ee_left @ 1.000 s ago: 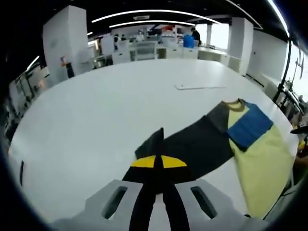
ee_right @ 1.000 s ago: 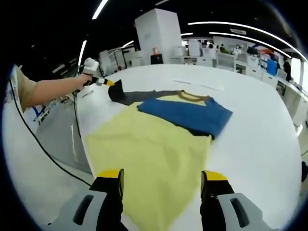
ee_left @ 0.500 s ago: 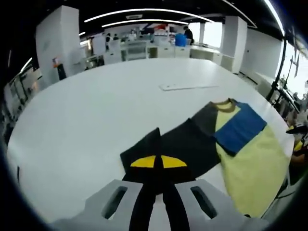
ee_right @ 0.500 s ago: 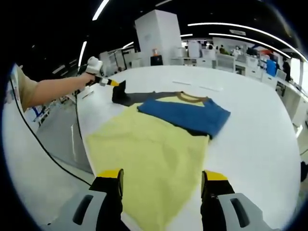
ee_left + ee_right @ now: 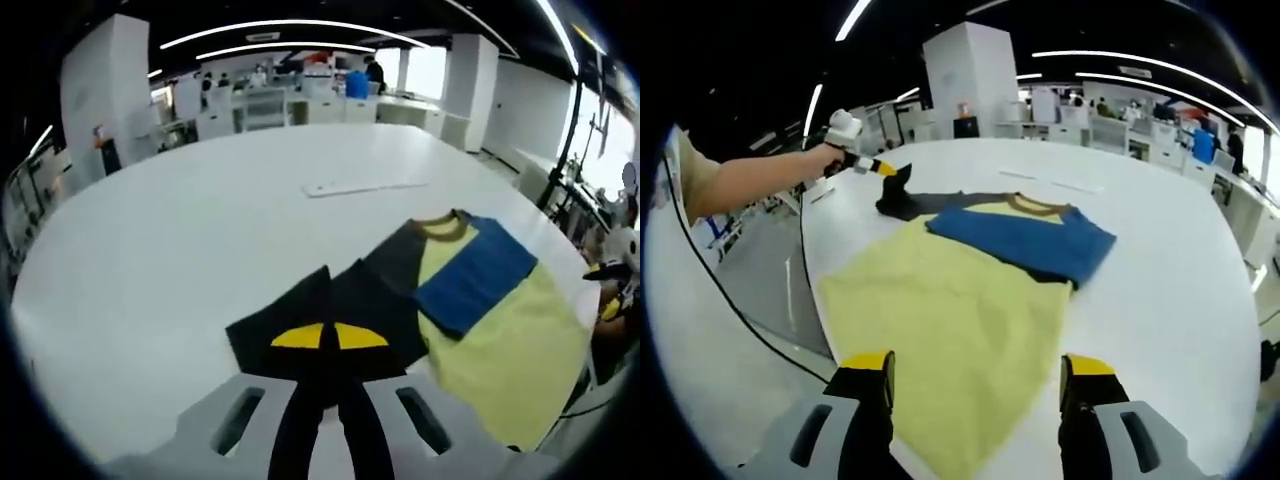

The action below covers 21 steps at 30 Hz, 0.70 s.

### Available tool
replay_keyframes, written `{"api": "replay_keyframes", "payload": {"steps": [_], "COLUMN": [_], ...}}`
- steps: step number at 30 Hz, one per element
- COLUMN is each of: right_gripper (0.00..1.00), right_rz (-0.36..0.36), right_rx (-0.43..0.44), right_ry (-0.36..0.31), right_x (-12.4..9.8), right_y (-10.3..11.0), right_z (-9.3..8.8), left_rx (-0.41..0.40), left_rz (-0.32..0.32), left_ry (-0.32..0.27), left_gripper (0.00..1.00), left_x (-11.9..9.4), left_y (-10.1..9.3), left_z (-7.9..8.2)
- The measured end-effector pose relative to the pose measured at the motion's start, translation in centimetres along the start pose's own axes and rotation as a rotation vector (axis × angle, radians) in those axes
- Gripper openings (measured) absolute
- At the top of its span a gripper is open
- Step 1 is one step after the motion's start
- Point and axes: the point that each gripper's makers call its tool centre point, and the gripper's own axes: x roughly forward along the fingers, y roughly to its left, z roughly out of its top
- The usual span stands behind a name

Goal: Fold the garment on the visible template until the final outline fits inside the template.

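On table point(image 5: 1180, 300): yellow garment point(image 5: 960, 320), blue sleeve point(image 5: 1025, 238) folded.

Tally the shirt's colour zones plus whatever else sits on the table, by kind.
Yellow body panel: 1
Blue sleeve, folded across the body: 1
Dark sleeve, pinched in the left gripper: 1
Flat white strip on the table beyond the shirt: 1
Total: 4
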Motion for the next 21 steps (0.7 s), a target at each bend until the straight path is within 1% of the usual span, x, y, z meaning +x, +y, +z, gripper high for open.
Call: {"api": "replay_keyframes", "payload": {"steps": [11,14,21], "right_gripper": [0.66,0.66,0.66], "right_rz": [-0.005,-0.004,-0.006], "right_rx": [0.003,0.005,0.003], "right_ry": [0.000,-0.001,0.004], "right_x": [-0.2,-0.3,-0.4], "right_y": [-0.3,-0.5,-0.7], "right_z": [-0.4,-0.4,-0.7], "left_rx": [0.027,0.035,0.056], "left_rz": [-0.051,-0.065,-0.101], "left_ry": [0.004,0.013,0.021], "left_gripper": [0.00,0.00,0.00], "left_x": [0.9,1.1,2.2], "left_y": [-2.3,-3.1,-4.6], "left_z": [1.0,1.2,2.0]}}
